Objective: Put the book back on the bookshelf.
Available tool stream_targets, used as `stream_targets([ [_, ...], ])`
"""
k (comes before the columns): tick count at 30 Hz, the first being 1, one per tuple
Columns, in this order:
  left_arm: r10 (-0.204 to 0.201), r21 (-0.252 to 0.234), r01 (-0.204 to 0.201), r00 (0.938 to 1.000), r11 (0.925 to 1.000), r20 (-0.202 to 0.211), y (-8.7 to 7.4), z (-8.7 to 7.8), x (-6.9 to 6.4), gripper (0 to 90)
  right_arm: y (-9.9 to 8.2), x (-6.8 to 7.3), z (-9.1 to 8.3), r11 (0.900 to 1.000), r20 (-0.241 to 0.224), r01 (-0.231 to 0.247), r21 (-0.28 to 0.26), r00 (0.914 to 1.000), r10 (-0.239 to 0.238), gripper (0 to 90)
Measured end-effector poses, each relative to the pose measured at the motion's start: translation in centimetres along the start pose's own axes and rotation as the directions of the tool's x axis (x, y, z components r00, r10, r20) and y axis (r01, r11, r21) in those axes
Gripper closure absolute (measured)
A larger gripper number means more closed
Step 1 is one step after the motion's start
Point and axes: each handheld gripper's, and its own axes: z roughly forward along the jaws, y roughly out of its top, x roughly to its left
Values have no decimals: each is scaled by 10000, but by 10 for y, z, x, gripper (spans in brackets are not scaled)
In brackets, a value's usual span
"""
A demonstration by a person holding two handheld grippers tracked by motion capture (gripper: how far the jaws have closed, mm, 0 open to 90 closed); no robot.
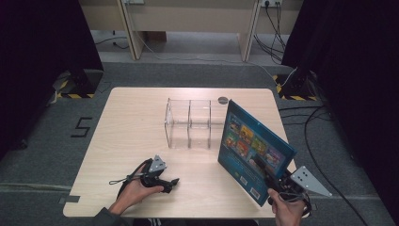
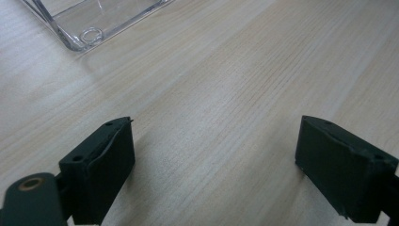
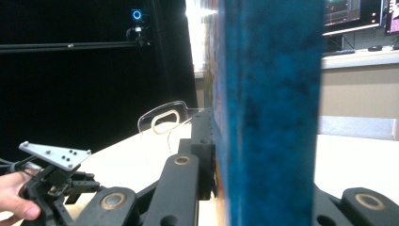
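The right gripper (image 1: 275,181) clamps its jaws on a blue picture book (image 1: 254,148), held upright at the table's (image 1: 136,117) near right, beside the clear acrylic organizer (image 1: 188,123). The left gripper (image 1: 165,181) rests near left, jaws wide apart, empty.

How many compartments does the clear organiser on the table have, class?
2. The clear organiser on the table has a left compartment and a right compartment, parted by one clear wall. The right one sits beside the blue book. No more seem hidden.
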Motion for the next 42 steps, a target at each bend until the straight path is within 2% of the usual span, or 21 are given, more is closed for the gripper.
stream_targets([
  [16, 53, 19, -53, 10000, 10000, 61, 0, 0, 0, 106, 6, -4, 18, 9999, 212, -117, -106, 9997, 119, 822],
  [24, 54, 21, -55, 10000, 10000, 62, 0, 0, 0, 105, 8, -8, 26, 9999, 333, -9, -144, 9994, 13, 822],
  [35, 66, 27, -66, 10000, 10000, 65, 0, 1, 0, 103, 12, -12, 38, 9997, 453, -153, -214, 9988, 162, 822],
  [42, 67, 25, -67, 10000, 10000, 64, 0, 1, 0, 103, 17, -12, 50, 9995, 477, 36, -310, 9989, -22, 822],
])
